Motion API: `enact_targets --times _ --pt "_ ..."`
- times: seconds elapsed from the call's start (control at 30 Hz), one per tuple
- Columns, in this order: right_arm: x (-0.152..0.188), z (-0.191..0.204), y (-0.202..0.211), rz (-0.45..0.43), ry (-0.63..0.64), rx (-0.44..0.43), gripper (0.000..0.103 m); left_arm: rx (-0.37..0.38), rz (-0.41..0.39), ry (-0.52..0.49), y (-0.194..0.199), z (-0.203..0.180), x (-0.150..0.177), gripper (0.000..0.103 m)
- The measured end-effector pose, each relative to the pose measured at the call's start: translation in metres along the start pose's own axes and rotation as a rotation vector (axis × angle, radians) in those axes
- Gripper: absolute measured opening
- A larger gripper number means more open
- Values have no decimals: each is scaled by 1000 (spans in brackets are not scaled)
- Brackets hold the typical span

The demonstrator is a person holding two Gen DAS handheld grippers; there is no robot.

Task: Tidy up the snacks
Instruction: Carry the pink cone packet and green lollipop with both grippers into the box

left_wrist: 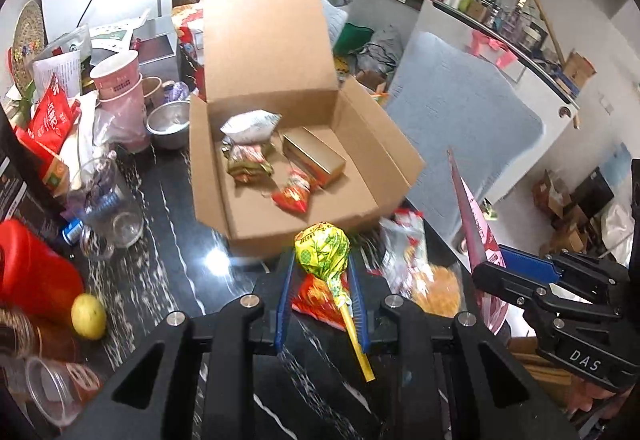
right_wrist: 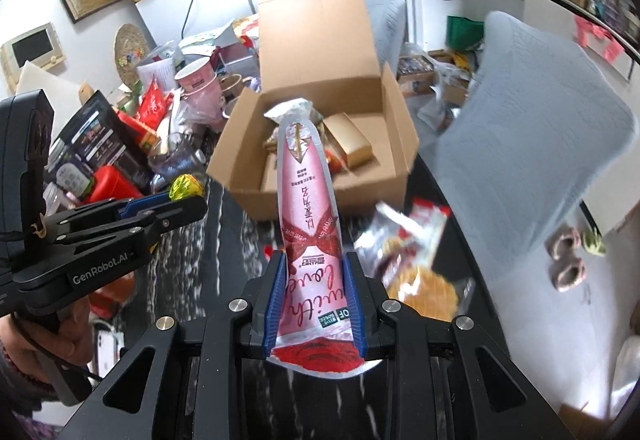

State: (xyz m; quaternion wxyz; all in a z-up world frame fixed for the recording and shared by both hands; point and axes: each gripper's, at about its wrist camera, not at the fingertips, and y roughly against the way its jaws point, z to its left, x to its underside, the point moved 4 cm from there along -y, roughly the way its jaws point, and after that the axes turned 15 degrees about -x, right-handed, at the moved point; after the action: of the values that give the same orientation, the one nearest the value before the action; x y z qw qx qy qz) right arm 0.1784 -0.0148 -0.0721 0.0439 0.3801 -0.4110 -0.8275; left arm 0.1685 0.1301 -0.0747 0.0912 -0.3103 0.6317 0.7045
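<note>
Your left gripper (left_wrist: pixel 322 304) clamps a yellow-green wrapped lollipop (left_wrist: pixel 322 250); right gripper (right_wrist: pixel 316 300) pinches a long pink snack pouch (right_wrist: pixel 310 224). Beyond, clear-wrapped snack packets (left_wrist: pixel 416 264) near the black marble table's (left_wrist: pixel 160 260) right edge, then the open cardboard box (left_wrist: pixel 304 143) holding snacks.

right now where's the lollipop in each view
Left wrist: the lollipop sits low centre, held between the left tongs, just before the cardboard box.
Right wrist: its yellow-green head peeks out at mid left, at the tip of the left tongs, left of the box.
Shared landmark: the open cardboard box on the dark table.
</note>
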Motion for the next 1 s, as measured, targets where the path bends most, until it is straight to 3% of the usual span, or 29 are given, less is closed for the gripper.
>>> enact_targets --times 0.53,1.0 --pt "-107 -29 -92 31 107 -77 28 -124 5 114 -75 44 -83 25" --pt "-155 -55 -174 85 128 -73 28 -166 51 100 -152 57 -125 25"
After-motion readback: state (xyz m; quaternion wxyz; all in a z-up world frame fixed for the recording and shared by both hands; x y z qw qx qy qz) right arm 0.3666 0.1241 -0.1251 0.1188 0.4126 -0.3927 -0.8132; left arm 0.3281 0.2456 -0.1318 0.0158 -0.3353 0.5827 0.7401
